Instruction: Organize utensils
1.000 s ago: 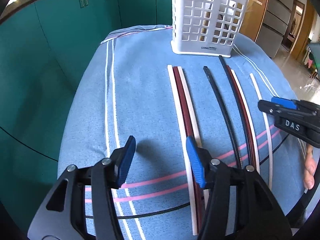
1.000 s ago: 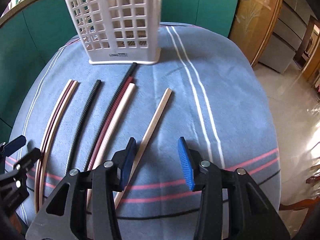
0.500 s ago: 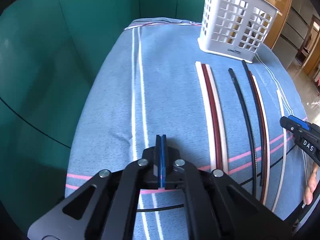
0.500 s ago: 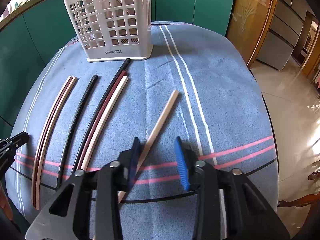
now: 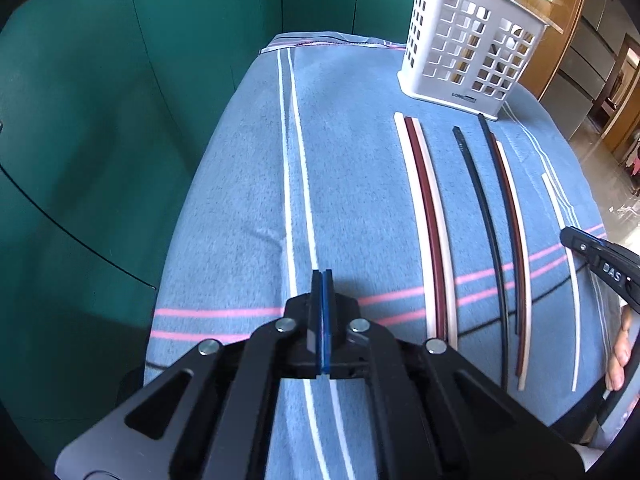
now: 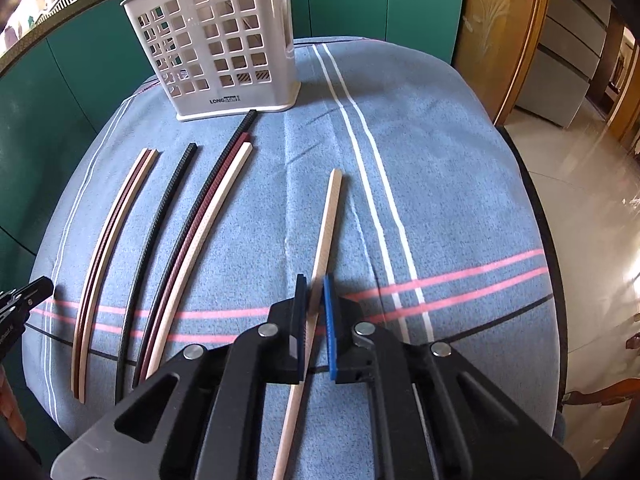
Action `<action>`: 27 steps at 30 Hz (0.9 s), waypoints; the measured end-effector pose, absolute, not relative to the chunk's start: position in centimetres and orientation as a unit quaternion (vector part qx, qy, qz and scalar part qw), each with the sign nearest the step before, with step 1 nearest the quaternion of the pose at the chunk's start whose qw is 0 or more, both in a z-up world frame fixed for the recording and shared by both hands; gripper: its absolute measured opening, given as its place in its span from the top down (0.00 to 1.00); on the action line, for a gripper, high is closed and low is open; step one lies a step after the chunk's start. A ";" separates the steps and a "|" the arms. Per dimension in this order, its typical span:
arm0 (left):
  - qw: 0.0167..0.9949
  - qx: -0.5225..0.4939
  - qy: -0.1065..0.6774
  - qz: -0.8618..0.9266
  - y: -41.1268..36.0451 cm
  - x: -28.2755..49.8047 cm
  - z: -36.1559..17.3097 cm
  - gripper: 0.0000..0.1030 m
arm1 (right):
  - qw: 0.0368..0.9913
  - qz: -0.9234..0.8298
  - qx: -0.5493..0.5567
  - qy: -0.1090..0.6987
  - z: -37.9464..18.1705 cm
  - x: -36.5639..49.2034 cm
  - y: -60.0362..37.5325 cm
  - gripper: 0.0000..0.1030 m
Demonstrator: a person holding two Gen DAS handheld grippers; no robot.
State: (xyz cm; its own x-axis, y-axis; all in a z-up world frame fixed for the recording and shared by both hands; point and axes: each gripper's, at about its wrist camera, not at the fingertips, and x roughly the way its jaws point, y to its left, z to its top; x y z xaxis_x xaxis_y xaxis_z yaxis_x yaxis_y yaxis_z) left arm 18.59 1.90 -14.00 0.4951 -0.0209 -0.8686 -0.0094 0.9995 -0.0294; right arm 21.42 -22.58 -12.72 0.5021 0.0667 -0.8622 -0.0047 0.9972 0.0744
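Several chopsticks lie side by side on the blue striped cloth [image 5: 240,200]: a cream-maroon-cream group [image 5: 428,216] [image 6: 116,232], a lone black one [image 5: 480,200] [image 6: 160,224], a black-maroon-cream group [image 5: 512,216] [image 6: 208,208], and a single cream chopstick [image 6: 328,216] [image 5: 560,216]. A white lattice utensil basket [image 5: 464,40] [image 6: 216,48] stands beyond their far ends. My left gripper [image 5: 322,276] is shut and empty over bare cloth, left of the chopsticks. My right gripper [image 6: 315,284] is closing, its jaws straddling the single cream chopstick with a thin gap on each side.
Teal cabinets [image 5: 100,120] stand close along the table's left and far sides. On the right the table edge drops to a tiled floor [image 6: 592,200]. A hand [image 5: 620,352] holds the right gripper at the near right edge.
My left gripper's jaws came together on nothing and it shifted left, away from the chopsticks. The right gripper's jaws narrowed around the single cream chopstick.
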 end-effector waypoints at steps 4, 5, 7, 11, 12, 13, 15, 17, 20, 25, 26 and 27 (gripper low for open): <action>0.863 -0.013 0.504 -0.031 1.6 17.9 -13.9 1.00 | 0.866 0.020 0.029 0.499 -12.7 21.3 -22.4 0.91; 0.863 -0.009 0.503 -0.038 1.2 17.7 -14.0 1.00 | 0.866 0.020 0.029 0.499 -12.7 21.3 -22.4 0.91; 0.864 -0.009 0.502 -0.042 1.1 17.8 -14.1 1.00 | 0.866 0.020 0.030 0.499 -12.7 21.2 -22.4 0.91; 0.866 -0.015 0.498 -0.046 1.1 18.4 -14.0 1.00 | 0.866 0.023 0.032 0.499 -12.7 21.1 -22.4 0.91; 0.867 -0.017 0.496 -0.051 1.0 18.5 -14.0 0.99 | 0.866 0.024 0.033 0.498 -12.7 21.0 -22.4 0.90; 0.867 -0.020 0.495 -0.059 0.7 18.7 -13.9 0.97 | 0.865 0.025 0.034 0.499 -12.7 21.0 -22.4 0.89; 0.866 -0.020 0.493 -0.079 -0.1 19.1 -14.0 0.84 | 0.866 0.025 0.036 0.499 -12.7 20.9 -22.4 0.85; 0.865 -0.011 0.493 -0.092 -1.1 19.2 -14.3 0.79 | 0.866 0.027 0.036 0.498 -12.7 20.8 -22.3 0.83; 0.860 -0.004 0.501 -0.099 -2.1 19.5 -15.1 0.79 | 0.866 0.028 0.033 0.498 -12.7 20.7 -22.2 0.82; 0.861 0.004 0.498 -0.100 -2.6 19.6 -15.5 0.77 | 0.867 0.030 0.035 0.497 -12.7 20.7 -22.2 0.82; 0.861 0.003 0.498 -0.099 -2.5 19.6 -15.5 0.77 | 0.867 0.030 0.035 0.497 -12.7 20.7 -22.2 0.81; 0.861 0.000 0.498 -0.099 -2.3 19.7 -15.4 0.77 | 0.867 0.030 0.036 0.496 -12.7 20.6 -22.2 0.81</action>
